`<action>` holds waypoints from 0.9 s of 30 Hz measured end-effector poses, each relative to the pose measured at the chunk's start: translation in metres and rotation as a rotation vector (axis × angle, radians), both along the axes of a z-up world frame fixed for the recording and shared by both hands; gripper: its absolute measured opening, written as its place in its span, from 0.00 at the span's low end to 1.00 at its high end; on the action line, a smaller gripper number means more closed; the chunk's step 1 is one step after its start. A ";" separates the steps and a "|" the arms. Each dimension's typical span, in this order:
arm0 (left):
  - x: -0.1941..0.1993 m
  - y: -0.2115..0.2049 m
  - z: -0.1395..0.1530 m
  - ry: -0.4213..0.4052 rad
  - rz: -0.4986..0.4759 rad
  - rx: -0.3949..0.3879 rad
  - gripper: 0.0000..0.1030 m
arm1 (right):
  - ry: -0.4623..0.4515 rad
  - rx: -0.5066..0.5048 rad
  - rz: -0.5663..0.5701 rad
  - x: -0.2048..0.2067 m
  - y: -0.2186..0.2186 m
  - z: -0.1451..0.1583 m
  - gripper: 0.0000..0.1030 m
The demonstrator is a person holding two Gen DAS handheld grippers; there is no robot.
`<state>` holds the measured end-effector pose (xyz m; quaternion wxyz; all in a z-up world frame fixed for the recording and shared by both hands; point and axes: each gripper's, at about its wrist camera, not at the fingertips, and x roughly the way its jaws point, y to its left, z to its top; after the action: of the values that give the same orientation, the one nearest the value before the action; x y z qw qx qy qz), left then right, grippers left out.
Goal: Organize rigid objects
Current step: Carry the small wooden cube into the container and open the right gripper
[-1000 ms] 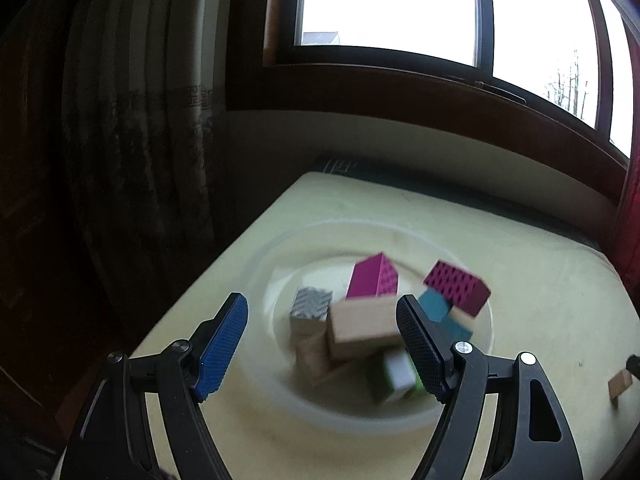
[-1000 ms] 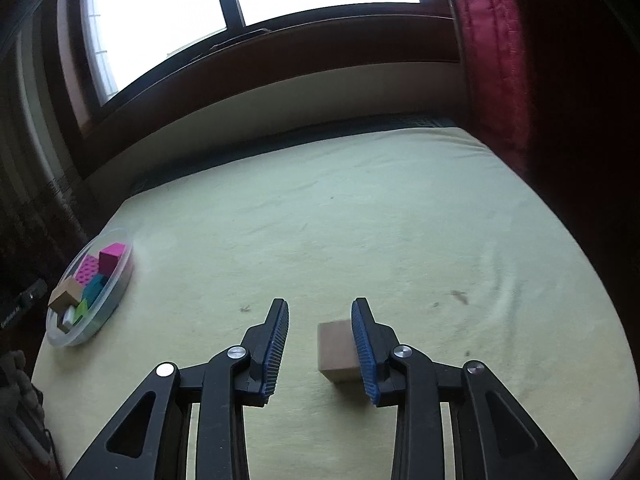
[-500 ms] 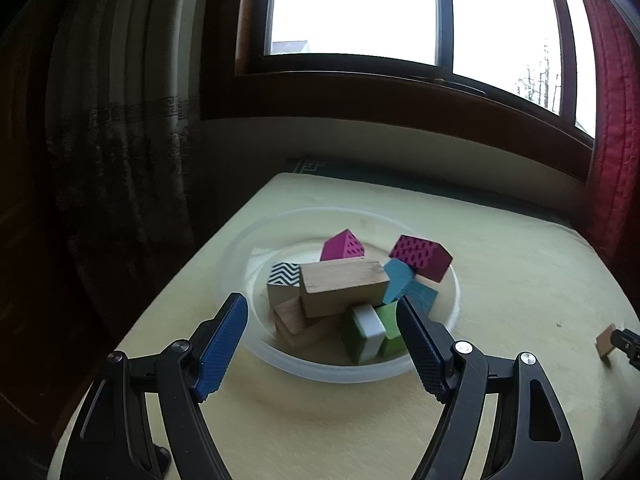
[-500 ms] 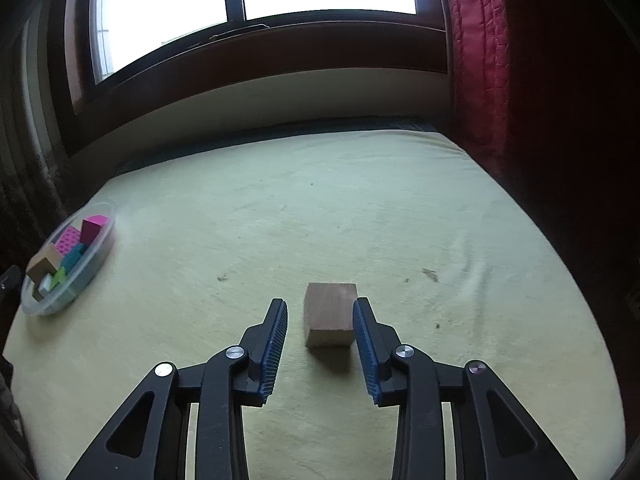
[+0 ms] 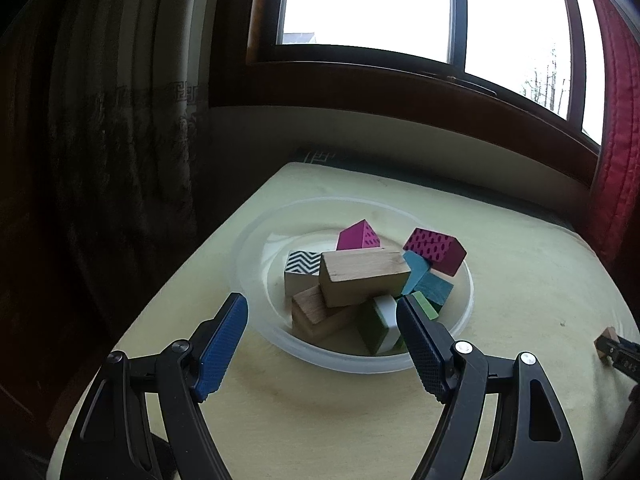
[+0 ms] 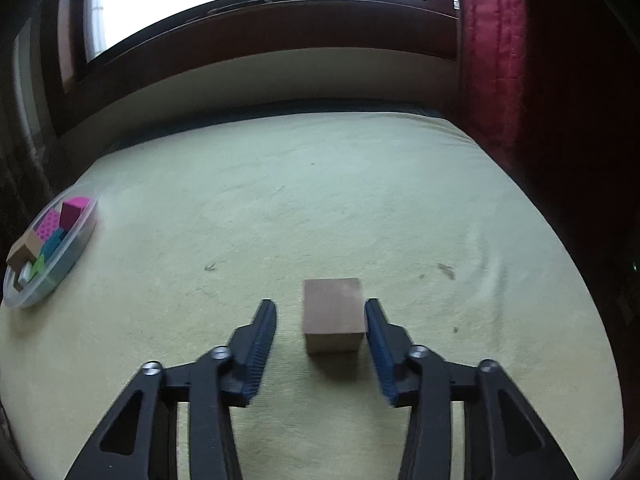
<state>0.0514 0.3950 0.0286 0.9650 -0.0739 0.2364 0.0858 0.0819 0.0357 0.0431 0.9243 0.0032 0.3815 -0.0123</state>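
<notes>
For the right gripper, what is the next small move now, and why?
Probably shift the right gripper slightly right to centre it, then close. Its jaws are open around the plain wooden block on the yellow cloth, with the block near the right finger. The other blocks already lie in the clear bowl.

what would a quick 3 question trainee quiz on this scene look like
1. True or false: the plain wooden block on the yellow cloth is clamped tight in the right tongs.
2. Where do the coloured blocks lie? A) in the clear bowl B) on the windowsill C) on the floor
3. Fill in: the left tongs are ____ and hold nothing.

Key: 1 false, the fingers stand apart around it; 2 A; 3 open.
</notes>
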 end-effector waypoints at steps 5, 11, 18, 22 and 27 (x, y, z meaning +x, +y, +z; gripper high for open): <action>0.000 0.001 -0.001 0.002 -0.001 0.000 0.75 | -0.048 -0.028 0.049 0.002 0.019 0.013 0.34; -0.002 0.002 -0.001 0.002 0.002 -0.002 0.75 | -0.090 0.018 0.181 0.012 0.065 0.030 0.33; -0.004 0.003 -0.003 0.006 -0.007 -0.008 0.75 | -0.116 0.123 0.363 0.029 0.136 0.049 0.32; -0.004 0.005 -0.002 0.004 -0.005 -0.017 0.76 | -0.131 0.137 0.434 0.039 0.178 0.052 0.33; -0.002 0.006 -0.003 0.012 -0.002 -0.027 0.76 | -0.120 0.171 0.496 0.057 0.214 0.051 0.33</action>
<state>0.0491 0.4011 0.0253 0.9626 -0.0862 0.2435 0.0822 0.1391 0.2499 0.0938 0.9163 -0.0118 0.3150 0.2471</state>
